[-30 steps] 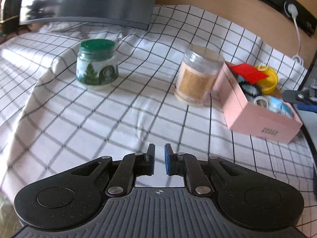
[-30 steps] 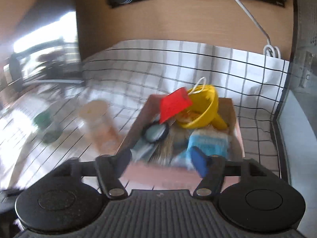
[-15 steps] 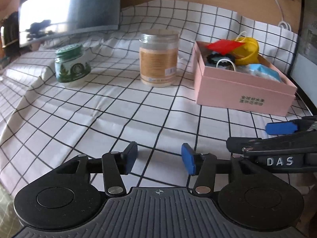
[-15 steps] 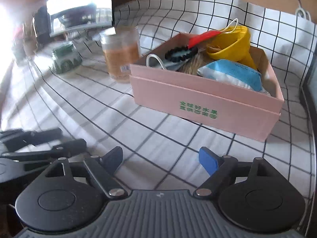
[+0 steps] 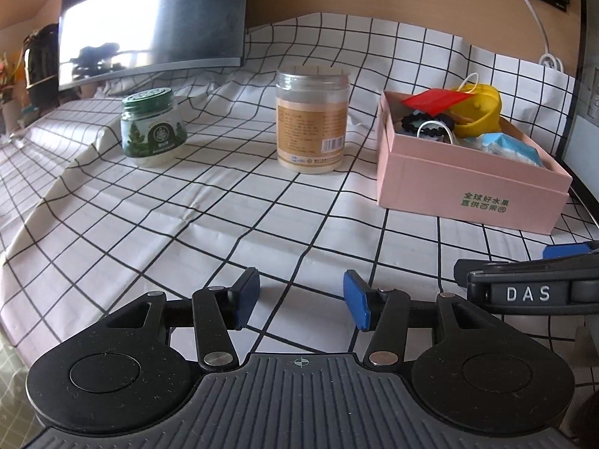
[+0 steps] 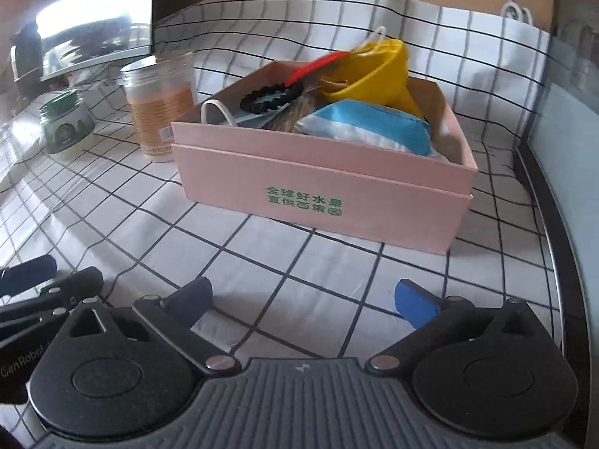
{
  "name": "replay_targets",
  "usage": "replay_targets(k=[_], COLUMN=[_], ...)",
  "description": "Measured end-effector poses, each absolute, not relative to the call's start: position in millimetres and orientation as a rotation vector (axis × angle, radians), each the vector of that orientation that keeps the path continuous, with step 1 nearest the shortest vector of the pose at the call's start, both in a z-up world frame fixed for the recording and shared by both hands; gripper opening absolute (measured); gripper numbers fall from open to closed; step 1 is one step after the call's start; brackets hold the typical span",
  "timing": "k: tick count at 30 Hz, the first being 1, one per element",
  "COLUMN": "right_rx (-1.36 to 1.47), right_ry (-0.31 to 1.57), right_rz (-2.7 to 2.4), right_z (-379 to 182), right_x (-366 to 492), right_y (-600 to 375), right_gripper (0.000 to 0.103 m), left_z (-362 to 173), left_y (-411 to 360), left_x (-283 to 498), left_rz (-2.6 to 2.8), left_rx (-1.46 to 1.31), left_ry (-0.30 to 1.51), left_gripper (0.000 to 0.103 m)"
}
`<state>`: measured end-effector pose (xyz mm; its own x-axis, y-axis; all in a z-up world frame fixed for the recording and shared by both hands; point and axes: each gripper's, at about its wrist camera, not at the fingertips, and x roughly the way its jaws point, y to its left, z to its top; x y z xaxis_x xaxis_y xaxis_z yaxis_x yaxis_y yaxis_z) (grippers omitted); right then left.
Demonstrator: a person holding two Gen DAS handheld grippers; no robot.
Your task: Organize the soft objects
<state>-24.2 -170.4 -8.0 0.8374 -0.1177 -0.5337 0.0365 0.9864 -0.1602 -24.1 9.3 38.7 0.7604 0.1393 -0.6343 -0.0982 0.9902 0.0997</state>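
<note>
A pink box [image 5: 468, 183] [image 6: 318, 191] stands at the right of the checked cloth. Inside it lie a yellow funnel-shaped piece [image 6: 374, 71], a red flat piece [image 5: 436, 98], a black scrunchie [image 6: 271, 97], a blue and white packet [image 6: 368, 127] and a white loop [image 6: 215, 110]. My left gripper [image 5: 301, 293] hovers low over the cloth near its front edge, open and empty. To its right my right gripper [image 6: 303, 295] faces the box, its jaws still opening wide, nothing between them. The right gripper's fingers [image 5: 524, 262] show in the left wrist view.
An open clear jar with an orange label [image 5: 312, 119] [image 6: 161, 104] stands left of the box. Further left is a green-lidded jar [image 5: 151, 127] [image 6: 65, 125]. A dark monitor [image 5: 149, 18] is at the back left. A white cable [image 5: 539, 33] hangs on the wooden wall.
My left gripper opened, swung right and settled low beside the right one. The right gripper came down from above the box to the cloth in front of it and opened wider.
</note>
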Motion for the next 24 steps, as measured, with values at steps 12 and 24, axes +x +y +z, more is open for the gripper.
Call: replay_targets(k=[12,24], right_rx=[-0.181,-0.181], right_ry=[0.526,0.527], right_rz=[0.007,0.008], right_z=[-10.8,-10.9], right_x=[-23.3,-23.7], right_y=[-169.1,-169.5], right_gripper=[0.103,0.103], left_z=[38.7,38.2], left_y=[8.8,8.2], left_x=[-20.2,-20.6], left_rz=[0.121,0.124], left_rx=[0.063,0.056], left_ry=[0.696,0.693], left_gripper=[0.054,0.054])
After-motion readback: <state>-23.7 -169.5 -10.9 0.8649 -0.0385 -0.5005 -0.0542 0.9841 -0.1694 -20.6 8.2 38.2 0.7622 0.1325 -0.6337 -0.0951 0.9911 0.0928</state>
